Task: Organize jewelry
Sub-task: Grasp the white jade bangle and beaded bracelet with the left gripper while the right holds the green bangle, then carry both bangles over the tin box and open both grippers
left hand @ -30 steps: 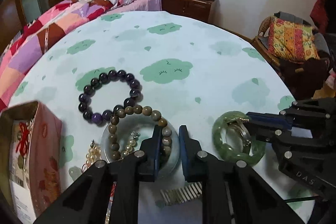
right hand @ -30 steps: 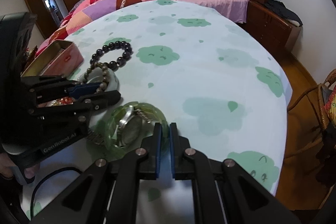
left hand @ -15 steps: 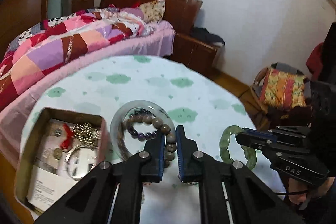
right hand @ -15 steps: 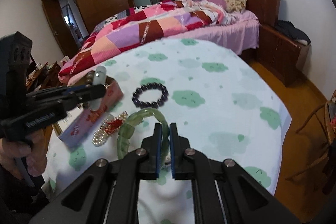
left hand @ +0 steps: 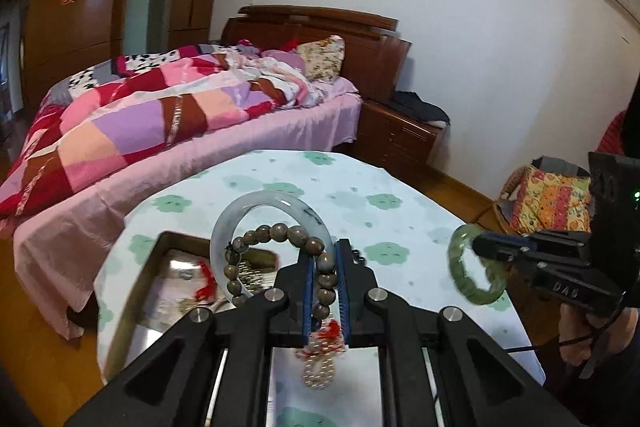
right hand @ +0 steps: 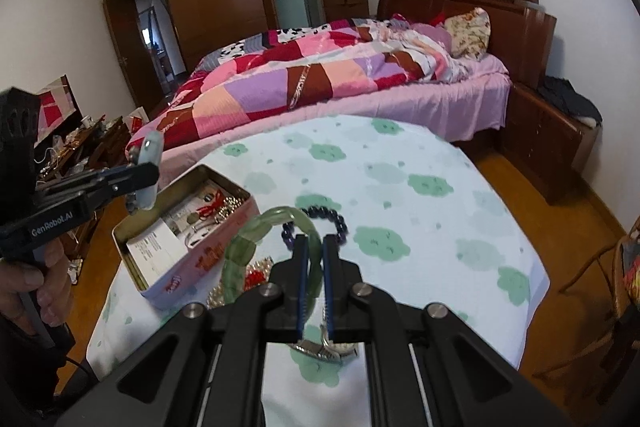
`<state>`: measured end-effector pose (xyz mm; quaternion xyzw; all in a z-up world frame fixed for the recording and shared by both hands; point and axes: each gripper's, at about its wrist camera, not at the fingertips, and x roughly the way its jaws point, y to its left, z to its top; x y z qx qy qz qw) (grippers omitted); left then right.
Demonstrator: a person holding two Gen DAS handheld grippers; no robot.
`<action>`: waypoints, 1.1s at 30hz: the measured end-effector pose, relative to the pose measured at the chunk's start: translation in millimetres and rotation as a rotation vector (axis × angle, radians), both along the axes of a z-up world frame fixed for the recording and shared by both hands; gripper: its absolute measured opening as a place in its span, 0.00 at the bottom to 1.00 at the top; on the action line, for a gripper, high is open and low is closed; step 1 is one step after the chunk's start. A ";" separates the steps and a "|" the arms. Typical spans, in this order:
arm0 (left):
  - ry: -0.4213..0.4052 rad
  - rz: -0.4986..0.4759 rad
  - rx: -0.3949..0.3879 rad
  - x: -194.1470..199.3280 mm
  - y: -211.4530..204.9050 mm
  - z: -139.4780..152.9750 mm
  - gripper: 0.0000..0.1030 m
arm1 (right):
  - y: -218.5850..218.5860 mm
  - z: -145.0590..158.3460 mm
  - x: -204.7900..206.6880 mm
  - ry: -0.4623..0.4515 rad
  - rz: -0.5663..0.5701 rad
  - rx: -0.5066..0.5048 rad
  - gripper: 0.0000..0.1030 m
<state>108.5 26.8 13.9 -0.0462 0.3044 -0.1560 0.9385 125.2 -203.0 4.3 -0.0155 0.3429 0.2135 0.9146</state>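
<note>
Brown beads point(left hand: 280, 231) and a pale bangle point(left hand: 256, 205) are clamped upright in the left gripper point(left hand: 325, 283) above the tin point(left hand: 140, 291), whose near end is hidden. A green bangle point(right hand: 256, 227) is pinched upright in the right gripper point(right hand: 312, 275).

We see the tin point(right hand: 188, 259) on the table point(right hand: 440, 227) left of the right gripper point(right hand: 312, 267), bead bracelet point(right hand: 316, 223) just ahead, bed point(right hand: 320, 83) behind the table.

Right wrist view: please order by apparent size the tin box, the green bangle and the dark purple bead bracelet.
1. tin box
2. green bangle, though it looks bigger by being nearer
3. dark purple bead bracelet, partly hidden
</note>
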 end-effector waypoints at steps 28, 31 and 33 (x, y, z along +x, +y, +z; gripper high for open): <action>0.131 0.128 0.017 24.5 71.3 -60.1 0.09 | 132.0 1.2 32.2 0.004 0.231 -0.072 0.08; 0.148 0.126 0.014 26.7 73.6 -66.5 0.09 | 147.1 -12.7 34.3 0.025 0.250 -0.090 0.08; 0.156 0.123 0.014 26.6 73.8 -69.7 0.09 | 153.8 -22.3 35.5 0.047 0.257 -0.096 0.08</action>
